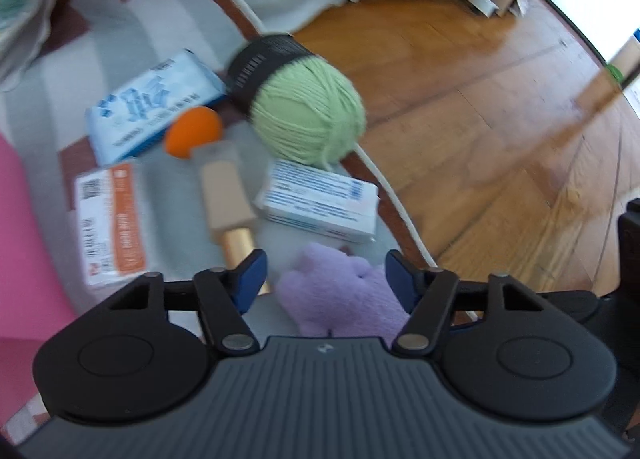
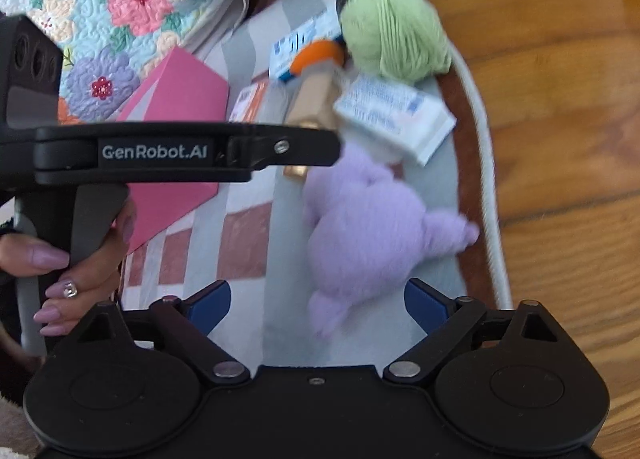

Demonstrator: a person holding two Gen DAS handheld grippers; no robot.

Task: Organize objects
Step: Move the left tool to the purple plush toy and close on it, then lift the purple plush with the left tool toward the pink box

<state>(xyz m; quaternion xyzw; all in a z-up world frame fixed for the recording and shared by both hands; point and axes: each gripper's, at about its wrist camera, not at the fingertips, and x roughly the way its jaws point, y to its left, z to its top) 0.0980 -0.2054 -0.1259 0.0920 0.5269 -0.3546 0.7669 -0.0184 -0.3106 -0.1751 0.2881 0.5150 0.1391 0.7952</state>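
Rug on wood floor | left gripper half-open, straddling purple plush, likely pickup | right gripper wide, empty, above plush.

right gripper jaws wide apart over grey-and-maroon rug, lower end of purple plush toy between the blue pads, no contact seen; left gripper reaches in from left, hand on its handle; beyond the plush: green yarn ball, white-blue box, beige bottle, orange ball, pink envelope, wood floor right, blurry
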